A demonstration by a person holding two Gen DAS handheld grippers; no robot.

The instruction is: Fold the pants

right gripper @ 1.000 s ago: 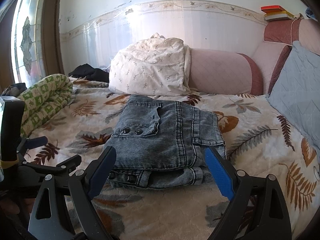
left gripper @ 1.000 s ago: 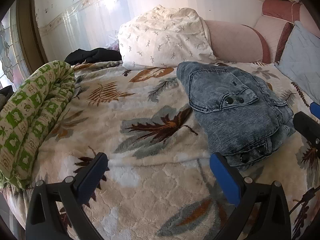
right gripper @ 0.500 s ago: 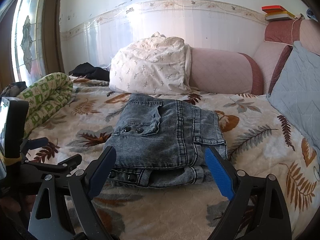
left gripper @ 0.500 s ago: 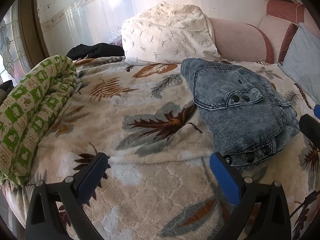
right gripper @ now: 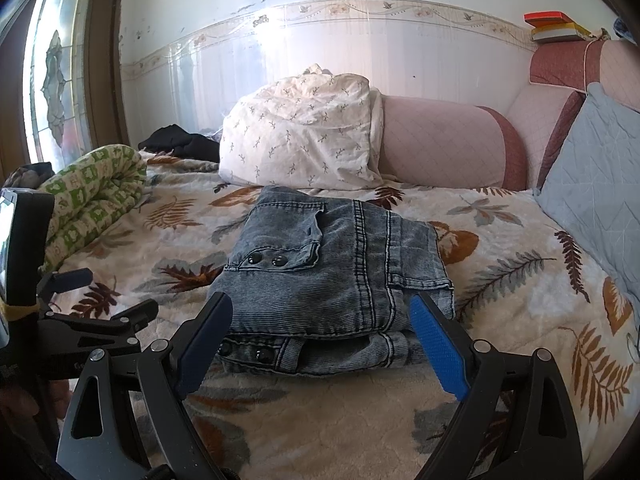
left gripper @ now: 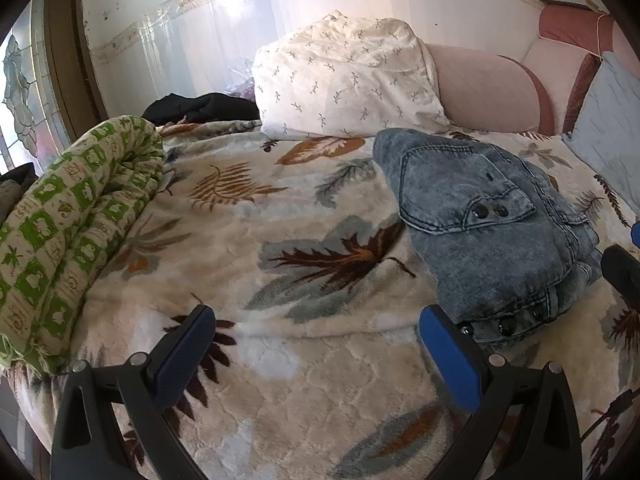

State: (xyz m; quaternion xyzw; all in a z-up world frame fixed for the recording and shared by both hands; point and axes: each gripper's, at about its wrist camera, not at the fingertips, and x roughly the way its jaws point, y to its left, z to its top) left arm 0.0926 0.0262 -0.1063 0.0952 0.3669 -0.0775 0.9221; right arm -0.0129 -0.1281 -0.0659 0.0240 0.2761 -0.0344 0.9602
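Lying folded on the blanket (right gripper: 500, 280), pants (right gripper: 332, 276) hide their lower layers.

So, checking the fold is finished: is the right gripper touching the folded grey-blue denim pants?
Apart. In the right wrist view, the right gripper is open, blanket showing between its fingertips and the pants.

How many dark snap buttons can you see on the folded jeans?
4 show on the folded jeans: two on the top pocket flap, two on the front edge below. Folds may hide others.
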